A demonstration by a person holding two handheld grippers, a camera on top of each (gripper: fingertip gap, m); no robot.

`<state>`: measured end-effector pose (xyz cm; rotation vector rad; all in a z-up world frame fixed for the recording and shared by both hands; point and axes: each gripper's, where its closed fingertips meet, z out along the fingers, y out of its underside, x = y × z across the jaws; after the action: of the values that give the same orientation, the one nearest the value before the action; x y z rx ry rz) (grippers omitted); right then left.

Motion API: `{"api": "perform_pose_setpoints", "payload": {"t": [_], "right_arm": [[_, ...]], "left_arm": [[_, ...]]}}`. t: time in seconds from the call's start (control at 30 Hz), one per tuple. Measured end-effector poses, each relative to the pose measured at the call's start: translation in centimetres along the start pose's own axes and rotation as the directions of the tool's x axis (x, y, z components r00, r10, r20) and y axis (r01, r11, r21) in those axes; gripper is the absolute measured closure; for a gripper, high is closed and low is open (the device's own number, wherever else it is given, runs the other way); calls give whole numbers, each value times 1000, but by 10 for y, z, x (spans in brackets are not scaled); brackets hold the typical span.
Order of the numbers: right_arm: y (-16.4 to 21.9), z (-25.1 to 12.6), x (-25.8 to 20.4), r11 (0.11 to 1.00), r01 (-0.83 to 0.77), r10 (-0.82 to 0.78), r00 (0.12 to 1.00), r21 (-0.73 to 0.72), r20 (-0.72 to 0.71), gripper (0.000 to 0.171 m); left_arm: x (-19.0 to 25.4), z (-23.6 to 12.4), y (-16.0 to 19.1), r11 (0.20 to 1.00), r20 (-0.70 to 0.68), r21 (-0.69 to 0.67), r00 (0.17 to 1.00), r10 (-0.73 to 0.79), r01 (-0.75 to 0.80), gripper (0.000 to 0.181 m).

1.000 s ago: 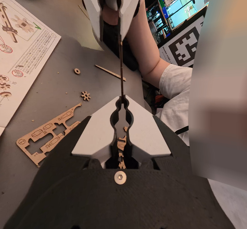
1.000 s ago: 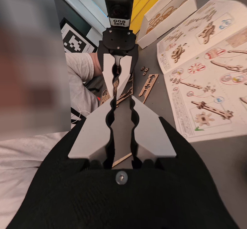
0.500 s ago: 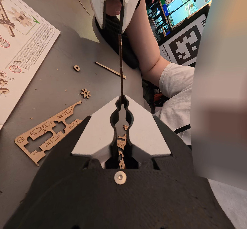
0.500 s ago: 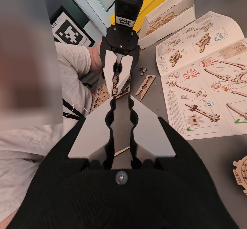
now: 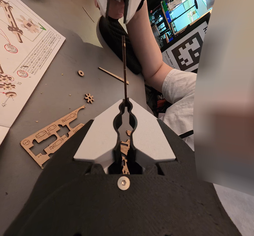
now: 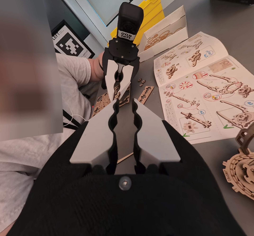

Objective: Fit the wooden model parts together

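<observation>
Left wrist view: the left gripper has its jaws closed at the tips on a thin wooden strip, seen edge-on and running straight forward from the tips. The strip's far end stands free, short of the right gripper, whose jaws are parted with a clear gap and touch nothing. On the grey tabletop to the left lie a cut-out wooden sheet, a small gear, a small ring piece and a thin stick. An instruction sheet lies farther left.

Right wrist view: the right gripper shows its jaws open, a gap between the tips, holding nothing. The left gripper faces it, tips pinched on the wooden strip, which ends just beside the right gripper's left tip; contact cannot be told. Under them lie wooden part sheets and a narrow frame piece. The instruction sheet lies open to the right, a white box of wooden rings behind it, and a partly built wooden model at the right edge.
</observation>
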<state>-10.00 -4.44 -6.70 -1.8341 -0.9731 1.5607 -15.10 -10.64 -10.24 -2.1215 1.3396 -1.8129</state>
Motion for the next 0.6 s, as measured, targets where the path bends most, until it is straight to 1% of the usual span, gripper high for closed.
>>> {"api": "perform_pose_setpoints", "payload": {"t": [0.6], "right_arm": [[-2, -2, 6, 1000, 3, -2, 1000, 15, -28, 155]], "left_arm": [[0, -1, -2, 1000, -17, 17, 1000, -24, 25, 181]]}}
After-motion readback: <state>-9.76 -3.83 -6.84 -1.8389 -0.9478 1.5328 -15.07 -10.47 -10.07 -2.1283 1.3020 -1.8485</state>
